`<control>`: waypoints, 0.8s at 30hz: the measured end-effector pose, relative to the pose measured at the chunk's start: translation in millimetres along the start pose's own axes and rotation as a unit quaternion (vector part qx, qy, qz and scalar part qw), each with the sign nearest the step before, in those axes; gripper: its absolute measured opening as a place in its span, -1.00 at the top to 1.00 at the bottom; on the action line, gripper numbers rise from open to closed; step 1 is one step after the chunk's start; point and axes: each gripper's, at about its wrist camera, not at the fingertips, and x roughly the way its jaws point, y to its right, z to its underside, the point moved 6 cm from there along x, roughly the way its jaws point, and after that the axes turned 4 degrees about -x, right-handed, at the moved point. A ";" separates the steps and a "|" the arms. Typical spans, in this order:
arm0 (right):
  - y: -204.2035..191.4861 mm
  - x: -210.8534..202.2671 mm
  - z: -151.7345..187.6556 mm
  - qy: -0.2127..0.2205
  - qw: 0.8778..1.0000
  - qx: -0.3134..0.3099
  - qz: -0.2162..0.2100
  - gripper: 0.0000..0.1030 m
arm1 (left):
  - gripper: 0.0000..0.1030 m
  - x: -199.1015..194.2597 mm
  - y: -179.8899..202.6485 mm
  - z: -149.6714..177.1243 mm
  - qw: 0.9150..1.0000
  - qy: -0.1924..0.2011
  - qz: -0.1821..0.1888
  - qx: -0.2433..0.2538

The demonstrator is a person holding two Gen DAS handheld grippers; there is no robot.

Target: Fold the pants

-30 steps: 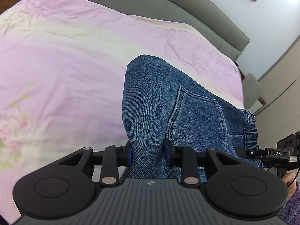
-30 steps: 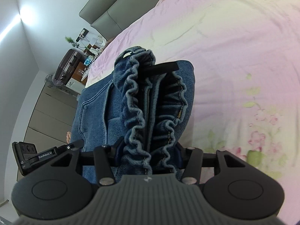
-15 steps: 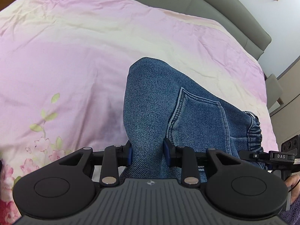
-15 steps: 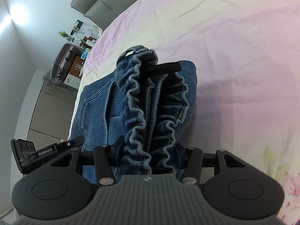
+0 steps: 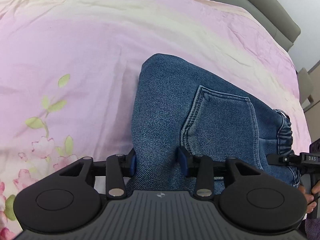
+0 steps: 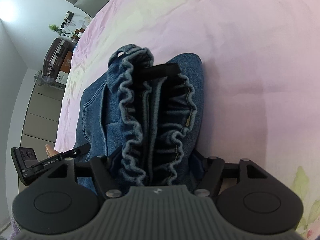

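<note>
Both my left gripper (image 5: 158, 161) and right gripper (image 6: 154, 166) have just been opening around the folded pants (image 5: 200, 116), now lowered onto the bed (image 5: 100, 50), so I judge I am releasing them.

pants (image 5: 172, 108): blue denim cloth, coarse weave, ruffled elastic waistband (image 6: 130, 108)
bedsheet (image 5: 100, 40): soft matt cloth, pink, floral print, lightly creased
left gripper (image 5: 158, 163): matt black plastic, ribbed housing, metal pins
headboard (image 5: 260, 2): grey, smooth upholstery
</note>
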 end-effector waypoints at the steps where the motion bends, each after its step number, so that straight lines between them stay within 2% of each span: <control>1: -1.2 -2.1 0.0 0.000 1.000 -0.004 0.004 -0.26 | -0.02 -5.6 5.3 1.3 1.000 0.003 -0.008 0.005; 4: -8.1 -19.4 -0.3 0.009 0.999 -0.036 0.035 -0.41 | -0.03 -29.6 13.1 5.5 0.998 0.013 -0.046 0.033; 9: -27.8 -61.2 2.5 0.049 0.990 -0.109 0.073 -0.44 | -0.09 -72.1 38.6 21.0 0.995 0.022 -0.065 0.076; 11: -44.8 -76.4 3.4 0.077 0.981 -0.151 0.090 -0.38 | -0.14 -87.6 56.6 32.7 0.992 0.019 -0.072 0.105; 13: -63.4 -89.2 7.3 0.102 0.969 -0.200 0.106 -0.21 | -0.27 -100.5 73.8 48.7 0.987 0.012 -0.079 0.141; 17: -95.9 -97.9 21.7 0.123 0.948 -0.275 0.105 0.12 | -0.33 -107.1 97.7 88.1 0.966 -0.020 -0.115 0.230; 22: -115.9 -73.9 47.2 0.094 0.934 -0.330 0.101 0.50 | -0.33 -88.9 101.4 132.0 0.927 -0.060 -0.174 0.328; 24: -111.0 -65.2 51.2 0.087 0.931 -0.334 0.118 0.52 | -0.31 -77.2 97.2 139.9 0.914 -0.055 -0.204 0.346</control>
